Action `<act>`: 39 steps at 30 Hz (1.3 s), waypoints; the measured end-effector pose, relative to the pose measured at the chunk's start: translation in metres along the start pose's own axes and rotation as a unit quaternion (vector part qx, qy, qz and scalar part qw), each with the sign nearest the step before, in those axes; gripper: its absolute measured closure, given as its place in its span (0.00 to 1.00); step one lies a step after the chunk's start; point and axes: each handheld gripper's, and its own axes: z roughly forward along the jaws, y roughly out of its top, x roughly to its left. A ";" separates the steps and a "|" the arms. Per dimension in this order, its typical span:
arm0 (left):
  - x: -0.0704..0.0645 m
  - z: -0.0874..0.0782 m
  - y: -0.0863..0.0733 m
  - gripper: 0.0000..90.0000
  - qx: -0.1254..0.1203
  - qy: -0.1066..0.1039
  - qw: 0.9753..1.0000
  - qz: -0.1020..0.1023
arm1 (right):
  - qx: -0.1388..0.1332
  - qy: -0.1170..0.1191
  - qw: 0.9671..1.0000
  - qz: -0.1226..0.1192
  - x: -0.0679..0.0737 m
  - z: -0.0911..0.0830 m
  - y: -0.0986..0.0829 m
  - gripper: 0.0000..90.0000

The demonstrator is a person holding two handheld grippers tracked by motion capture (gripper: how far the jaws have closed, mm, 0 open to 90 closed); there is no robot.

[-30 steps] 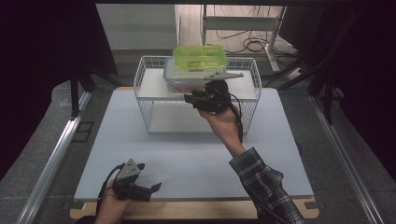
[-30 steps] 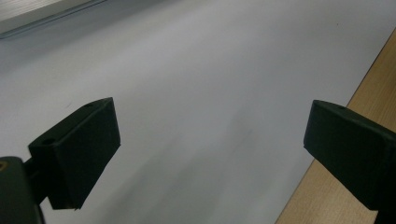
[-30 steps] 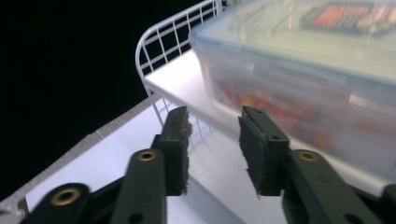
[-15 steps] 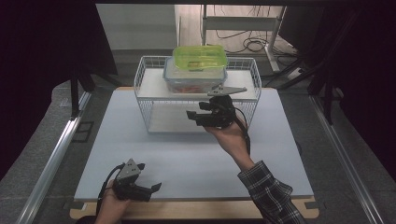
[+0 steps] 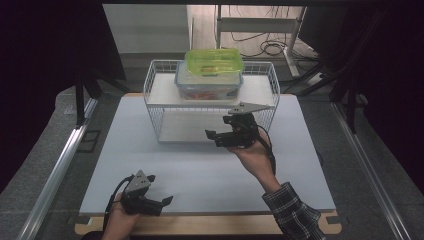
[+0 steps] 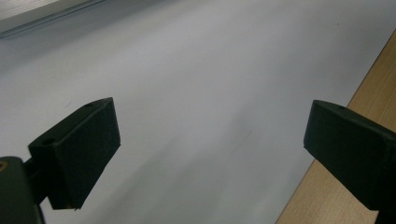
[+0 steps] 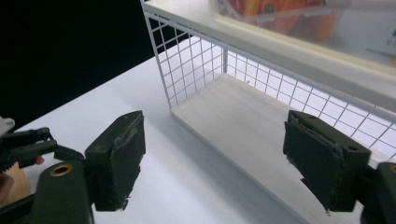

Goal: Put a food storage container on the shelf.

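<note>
A clear food box with a green lid (image 5: 214, 61) stands on the top shelf of a white wire rack (image 5: 161, 95) at the far middle of the table; its clear wall (image 7: 299, 21) shows food inside. My right gripper (image 5: 216, 138) is open, held just in front of the rack's lower shelf (image 7: 243, 126), with nothing between its jaws. Near the table's front edge my left gripper (image 5: 162, 204) is open over the bare white mat (image 6: 196, 84), empty.
The white mat (image 5: 200, 170) covers a wooden table whose front edge (image 6: 355, 102) runs beside my left gripper. Metal rails flank the table on both sides. Cables lie on the floor behind the rack.
My right gripper has drawn back from the food box on the top shelf and come down toward me, open and empty. The left gripper has stayed put.
</note>
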 end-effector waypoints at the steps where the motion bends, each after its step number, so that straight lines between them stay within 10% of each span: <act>1: 0.000 0.000 0.000 0.04 0.001 0.000 1.000 0.000 | 0.000 -0.001 1.000 0.000 0.000 -0.001 -0.002 0.21; 39: 0.001 -0.001 0.000 0.04 -0.002 -0.002 1.000 -0.006 | 0.021 -0.020 1.000 0.001 -0.017 -0.027 -0.080 0.04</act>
